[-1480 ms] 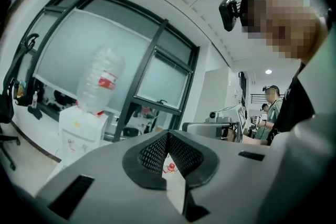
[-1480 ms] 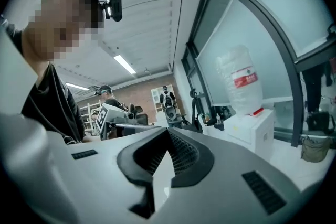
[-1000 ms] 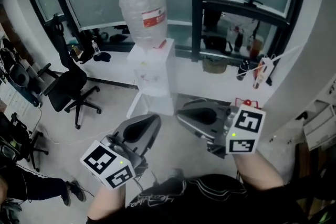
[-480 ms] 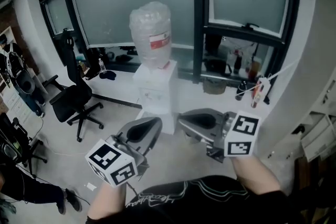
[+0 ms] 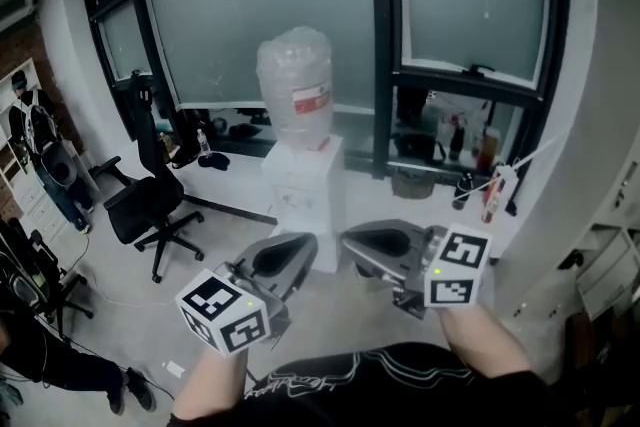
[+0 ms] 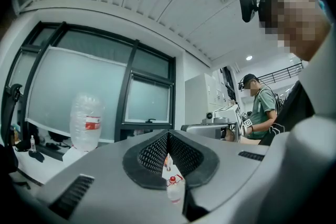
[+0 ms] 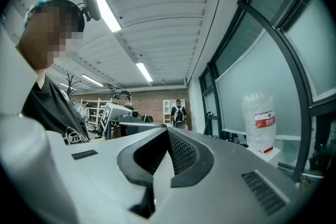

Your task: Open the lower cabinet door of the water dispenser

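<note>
Nearest: the left grey two-jaw gripper and the right grey two-jaw gripper, both held level at waist height, noses angled toward each other. Each one's ribbed black pads are pressed together at the tip, with nothing pinched.

Beyond them is pale bare floor, with a black wheeled office chair off to the left.

Middle distance: the white box-shaped water dispenser stands against the window wall, well apart from both grippers. Its lower cabinet door is the task's thing. In the head view it sits behind the left gripper's nose, and it is below frame in both gripper views, so I cannot tell whether it is shut or ajar.

Judgement: this stand-off fits either walking up to a closed door or standing back from one already swung open. Either way, the door sits low by the floor, so good handling means tipping the head view down until the door edge shows. The tips should stay level and the path clear of the chair.

Containers: a clear, crumpled-looking plastic water bottle with a red label sits inverted on top of the dispenser; its water level is not readable. The cabinet's contents are unseen. Small bottles stand on the sill to the right, their contents too small to tell.

Farthest: frosted window panes in dark frames.
</note>
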